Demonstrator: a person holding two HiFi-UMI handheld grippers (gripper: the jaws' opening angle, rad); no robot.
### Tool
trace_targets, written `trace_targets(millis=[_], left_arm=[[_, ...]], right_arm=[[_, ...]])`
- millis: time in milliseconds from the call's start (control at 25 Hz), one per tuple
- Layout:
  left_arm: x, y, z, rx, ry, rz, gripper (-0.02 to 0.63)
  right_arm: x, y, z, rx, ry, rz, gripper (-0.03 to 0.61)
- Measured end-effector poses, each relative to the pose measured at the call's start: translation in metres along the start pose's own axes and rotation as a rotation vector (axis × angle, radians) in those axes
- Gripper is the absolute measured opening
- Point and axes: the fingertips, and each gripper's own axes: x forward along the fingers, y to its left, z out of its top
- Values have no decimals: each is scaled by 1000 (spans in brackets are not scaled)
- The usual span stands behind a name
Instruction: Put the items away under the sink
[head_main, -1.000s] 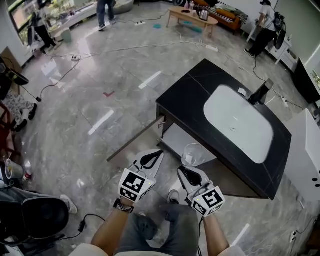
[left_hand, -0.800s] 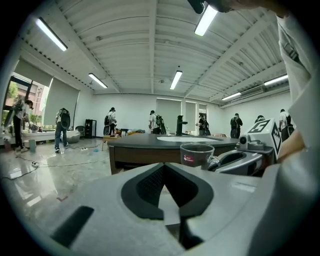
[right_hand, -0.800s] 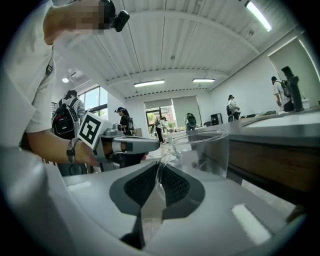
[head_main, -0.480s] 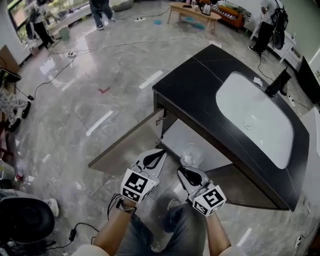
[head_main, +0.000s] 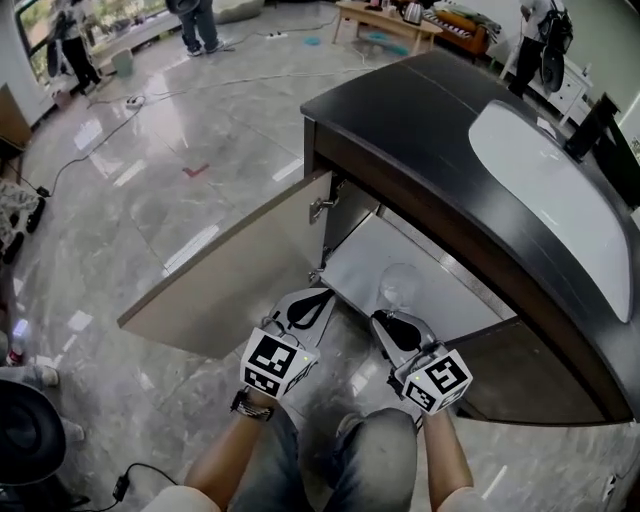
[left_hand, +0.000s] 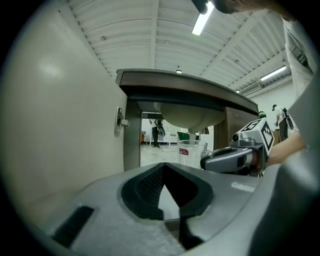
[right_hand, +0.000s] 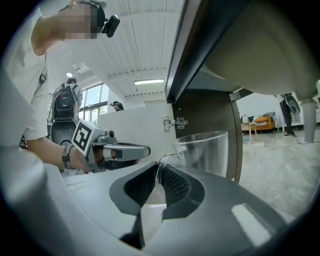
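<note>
The right gripper has its jaws drawn nearly together on a thin clear piece at the near side of the glass cup, apparently its handle. The cup stands upright ahead of the jaw tips, its mouth upward. A pinch on that thin edge, rather than around the wide body, suits jaws with a narrow spread and leaves the base free to be set down. The left gripper has its jaws pressed together with nothing between them. It sits just beside the right one at the front of the sink cabinet, judged to be idle while the other carries the load. The cup itself hangs just in front of the cabinet's opening, above its front edge, not yet resting on the pale cabinet floor. Both grippers point roughly level into the opening, which fits a low approach under the dark underside of the basin that bulges down inside the cabinet. The left door swings wide away from the cabinet, its hinge showing at the frame, and the right door also stands open. The next move probably calls for sliding the cup in while upright, clear of the frame and basin.
</note>
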Motion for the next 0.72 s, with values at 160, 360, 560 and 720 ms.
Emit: trace_targets(millis=[160, 360, 560, 720], left_arm=[[12, -2, -30, 22, 2, -10, -2], [17, 1, -48, 36, 16, -16, -2], [16, 13, -52, 56, 22, -6, -2], [16, 23, -55, 53, 27, 11, -2]], right_arm=[[7, -14, -29, -9, -8, -12, 34], [17, -43, -54, 7, -1, -44, 34], [35, -75, -72, 16, -4, -73, 34], [49, -90, -89, 60, -15, -85, 34]])
